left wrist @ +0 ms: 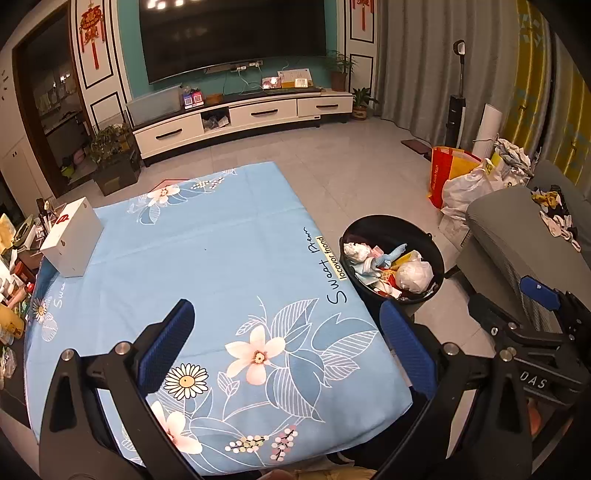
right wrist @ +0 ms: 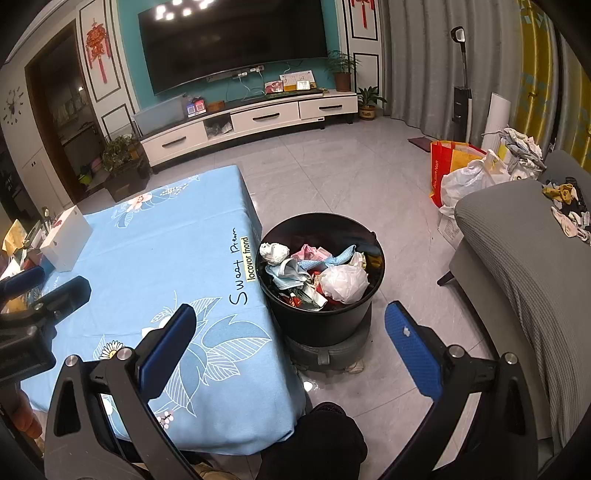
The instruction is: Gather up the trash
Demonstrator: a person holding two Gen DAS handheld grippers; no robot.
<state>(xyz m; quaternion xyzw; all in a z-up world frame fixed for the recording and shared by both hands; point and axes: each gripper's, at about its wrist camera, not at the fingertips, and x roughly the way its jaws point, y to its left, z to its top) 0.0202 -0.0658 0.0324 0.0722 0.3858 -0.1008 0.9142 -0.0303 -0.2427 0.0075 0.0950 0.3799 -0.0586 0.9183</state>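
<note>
Both jaws spread wide, gripping nothing. Crumpled paper and plastic trash (right wrist: 325, 273) heaped inside round black plastic bin (right wrist: 354, 317), centre frame, just beside blue floral-clothed surface (right wrist: 155, 258), presumably for easy dropping.

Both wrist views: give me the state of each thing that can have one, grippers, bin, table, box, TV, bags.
Left hand-held gripper: open, empty.
Right hand-held gripper: open, empty.
Round black trash bin: upright, uncovered, partly filled with crumpled paper and plastic.
Light-blue floral tablecloth: spread flat; no loose trash visible.
White cardboard box: closed, at the cloth's far left corner.
Wall-mounted television: off.
Red-and-yellow shopping bag: upright, open-topped.
</note>
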